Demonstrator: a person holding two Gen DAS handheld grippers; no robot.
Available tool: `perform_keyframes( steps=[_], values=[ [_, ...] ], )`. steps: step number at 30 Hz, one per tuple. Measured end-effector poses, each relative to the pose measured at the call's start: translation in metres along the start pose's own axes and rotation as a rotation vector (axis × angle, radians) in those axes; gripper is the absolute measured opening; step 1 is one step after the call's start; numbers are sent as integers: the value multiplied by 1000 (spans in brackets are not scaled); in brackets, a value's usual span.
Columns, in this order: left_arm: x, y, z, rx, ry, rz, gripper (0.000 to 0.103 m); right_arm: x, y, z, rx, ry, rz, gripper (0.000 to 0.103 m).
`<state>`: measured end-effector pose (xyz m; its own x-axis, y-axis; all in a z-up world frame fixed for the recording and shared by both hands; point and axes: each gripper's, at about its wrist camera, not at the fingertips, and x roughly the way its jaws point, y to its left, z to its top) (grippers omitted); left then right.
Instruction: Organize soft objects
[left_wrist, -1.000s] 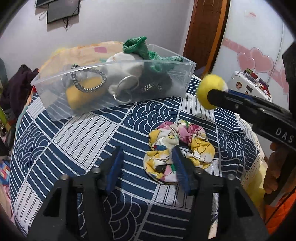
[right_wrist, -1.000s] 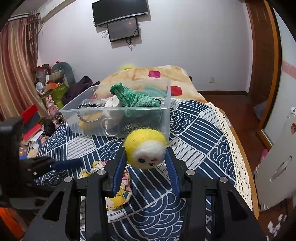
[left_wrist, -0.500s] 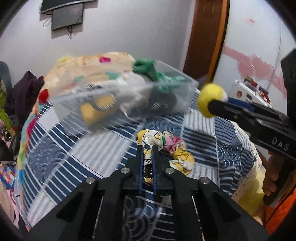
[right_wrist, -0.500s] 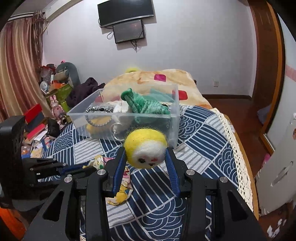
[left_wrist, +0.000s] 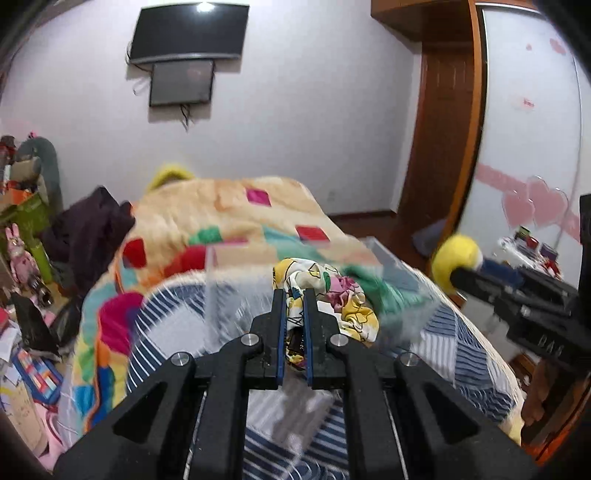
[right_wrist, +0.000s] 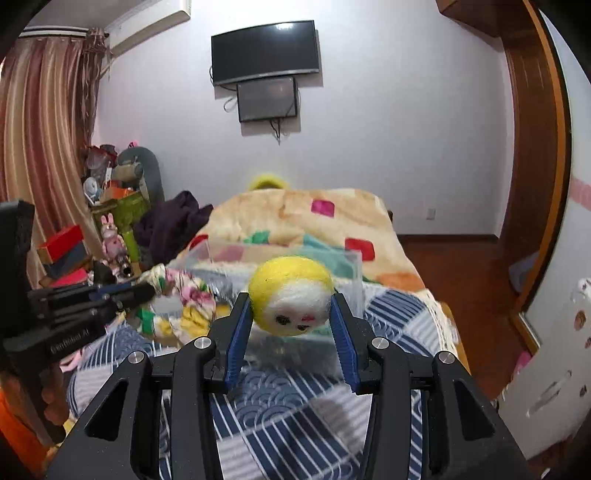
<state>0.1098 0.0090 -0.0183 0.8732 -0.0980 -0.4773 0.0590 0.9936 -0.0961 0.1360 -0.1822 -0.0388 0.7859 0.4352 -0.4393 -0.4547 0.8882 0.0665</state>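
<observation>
My left gripper (left_wrist: 294, 295) is shut on a floral fabric scrunchie (left_wrist: 332, 295), yellow, white and pink, and holds it in the air in front of the clear plastic bin (left_wrist: 388, 266), which is blurred. The scrunchie also shows in the right wrist view (right_wrist: 184, 295), hanging from the left gripper (right_wrist: 147, 290). My right gripper (right_wrist: 291, 306) is shut on a yellow and white felt ball with a drawn face (right_wrist: 291, 295). In the left wrist view the felt ball (left_wrist: 456, 260) is at the right, level with the bin's right end. A green knit item (left_wrist: 373, 288) lies in the bin.
The bin (right_wrist: 280, 258) stands on a bed with a blue and white patterned cover (right_wrist: 295, 406). A peach blanket with coloured squares (left_wrist: 221, 206) lies behind it. Cluttered shelves and toys (right_wrist: 110, 206) stand at the left. A wooden door (left_wrist: 439, 147) and white cabinet (right_wrist: 554, 332) are on the right.
My left gripper shut on the scrunchie on the bed and lifted it up towards the bin. My right gripper kept hold of the felt ball and moved closer to the bin.
</observation>
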Motion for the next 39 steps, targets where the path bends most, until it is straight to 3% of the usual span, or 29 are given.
perform_keyframes(
  steps=[6, 11, 15, 19, 23, 25, 33, 39],
  values=[
    [30, 3, 1, -15, 17, 22, 7, 32, 14, -3, -19, 51, 10, 39],
    [67, 2, -12, -23, 108, 12, 7, 66, 17, -19, -39, 149, -17, 39],
    [82, -2, -20, 1, 137, 30, 7, 70, 12, -20, -26, 169, -14, 39],
    [78, -6, -21, 16, 137, 33, 10, 68, 9, -19, -7, 172, 0, 40],
    [73, -2, -20, 5, 145, 32, 30, 64, 4, -20, 9, 179, -8, 46],
    [67, 3, -21, -20, 148, 9, 38, 60, 2, -21, 6, 171, -25, 58],
    [24, 1, -21, 3, 84, 2, 39, 31, 3, -16, -5, 126, -26, 60],
    [-22, -6, -5, 25, -13, -38, 41, -10, 8, 6, -1, 8, -11, 63]
  ],
)
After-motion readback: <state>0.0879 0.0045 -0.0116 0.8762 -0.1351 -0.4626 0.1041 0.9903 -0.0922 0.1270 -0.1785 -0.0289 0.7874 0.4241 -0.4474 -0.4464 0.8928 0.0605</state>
